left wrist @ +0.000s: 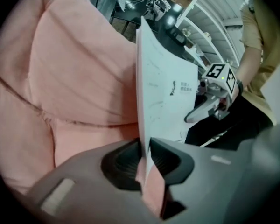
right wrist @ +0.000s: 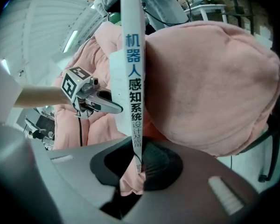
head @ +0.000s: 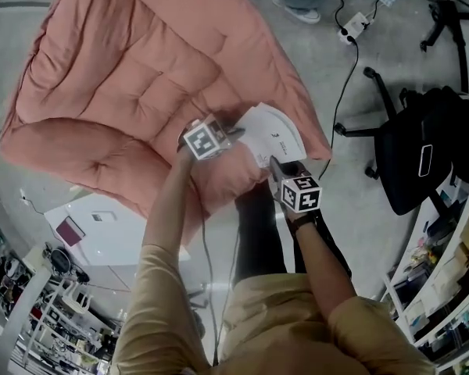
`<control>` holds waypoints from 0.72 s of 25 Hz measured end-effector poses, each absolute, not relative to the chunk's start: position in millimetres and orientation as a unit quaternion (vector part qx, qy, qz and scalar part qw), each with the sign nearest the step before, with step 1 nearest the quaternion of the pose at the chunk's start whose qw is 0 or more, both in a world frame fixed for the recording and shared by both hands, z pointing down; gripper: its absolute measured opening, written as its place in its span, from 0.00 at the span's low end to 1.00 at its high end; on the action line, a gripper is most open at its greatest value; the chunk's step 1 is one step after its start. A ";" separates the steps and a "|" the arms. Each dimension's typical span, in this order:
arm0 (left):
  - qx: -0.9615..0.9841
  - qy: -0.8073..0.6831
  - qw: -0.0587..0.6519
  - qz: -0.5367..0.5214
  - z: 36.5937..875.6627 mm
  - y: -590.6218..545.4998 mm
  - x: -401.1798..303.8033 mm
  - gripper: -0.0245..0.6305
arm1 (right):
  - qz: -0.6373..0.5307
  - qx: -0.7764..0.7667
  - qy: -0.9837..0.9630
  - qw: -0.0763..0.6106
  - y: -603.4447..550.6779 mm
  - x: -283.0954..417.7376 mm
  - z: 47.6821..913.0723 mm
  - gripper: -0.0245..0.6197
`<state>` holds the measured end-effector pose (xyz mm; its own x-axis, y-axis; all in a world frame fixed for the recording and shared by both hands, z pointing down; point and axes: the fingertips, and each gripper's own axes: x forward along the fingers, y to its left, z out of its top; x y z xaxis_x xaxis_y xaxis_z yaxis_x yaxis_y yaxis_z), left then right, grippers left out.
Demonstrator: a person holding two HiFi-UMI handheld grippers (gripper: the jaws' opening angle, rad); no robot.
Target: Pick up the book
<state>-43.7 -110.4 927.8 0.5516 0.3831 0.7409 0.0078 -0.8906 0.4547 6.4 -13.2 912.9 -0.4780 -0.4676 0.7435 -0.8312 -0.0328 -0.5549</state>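
A thin white book [head: 272, 133] rests at the right rim of a big pink cushion seat [head: 133, 84]. My left gripper [head: 236, 133] is at the book's left edge and my right gripper [head: 275, 165] at its near corner. In the left gripper view the white cover [left wrist: 164, 94] stands edge-on, with the jaws [left wrist: 145, 157] shut on its lower edge. In the right gripper view the spine [right wrist: 133, 69], printed in blue and black, runs up from the jaws [right wrist: 138, 164], which are shut on its lower end. Pink fabric shows just behind both grips.
A black office chair [head: 420, 158] stands on the grey floor to the right. A power strip with cables [head: 353, 26] lies beyond the cushion, near a person's feet [head: 298, 8]. Cluttered shelves [head: 445, 287] line the right side, and a white low unit [head: 109, 226] sits at the left.
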 end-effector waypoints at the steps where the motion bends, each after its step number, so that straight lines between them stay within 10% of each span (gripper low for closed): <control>1: 0.857 0.105 0.209 0.459 921.8 -106.1 -48.2 0.13 | 0.532 0.478 -0.677 0.174 -12.4 6.1 908.3 0.11; 18: 0.855 -0.274 0.268 0.350 691.5 -93.8 -126.3 0.11 | 0.379 0.383 -0.822 0.185 -67.3 -26.7 700.1 0.12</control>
<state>-126.3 -93.8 691.5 0.6044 -0.2808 0.7455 -0.6565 -0.7057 0.2665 -26.7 -67.3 700.1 -0.6384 -0.4893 0.5941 -0.7696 0.4188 -0.4821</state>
